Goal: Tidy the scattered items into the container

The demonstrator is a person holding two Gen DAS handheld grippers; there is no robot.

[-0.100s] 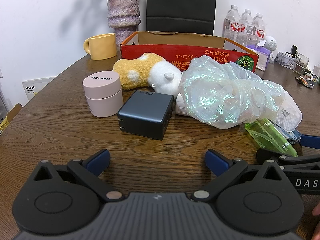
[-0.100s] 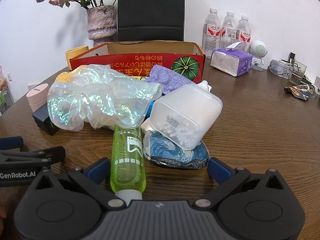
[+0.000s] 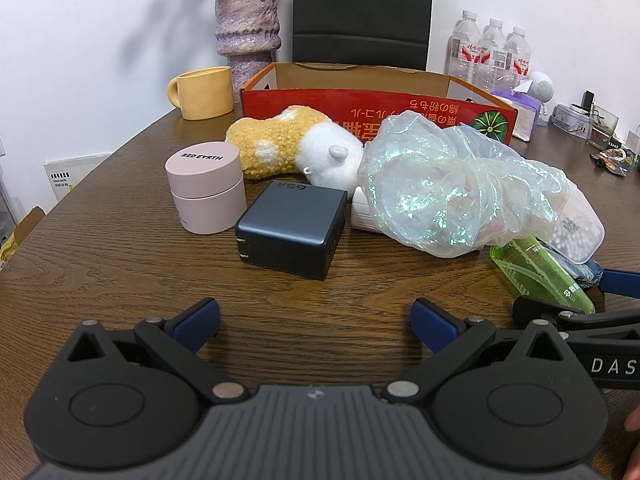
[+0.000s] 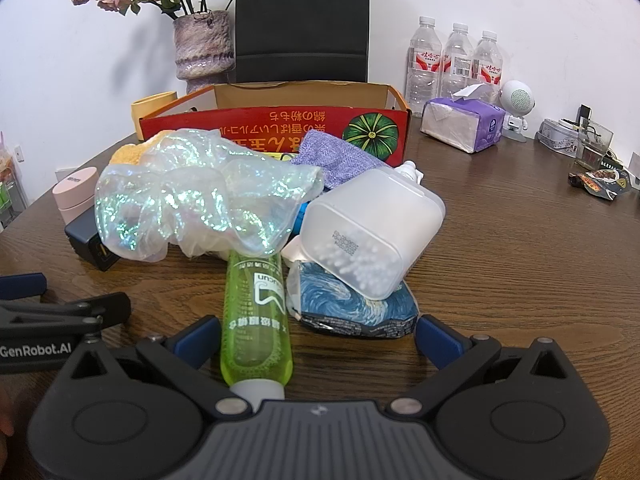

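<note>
Nothing has moved: your right claw [image 4: 316, 338] stays spread wide around the green bottle [image 4: 256, 312], not pinching; your left claw [image 3: 316, 320], spread and empty, faces the charger [image 3: 292, 228].

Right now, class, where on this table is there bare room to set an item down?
Bare wood lies between the left gripper and the charger, and right of the cotton swab box toward the tissue pack. The pile before the red box is crowded.

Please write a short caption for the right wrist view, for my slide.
Open right tongs around a lying green bottle, not gripping it, before a cluttered pile and a red cardboard box.
</note>
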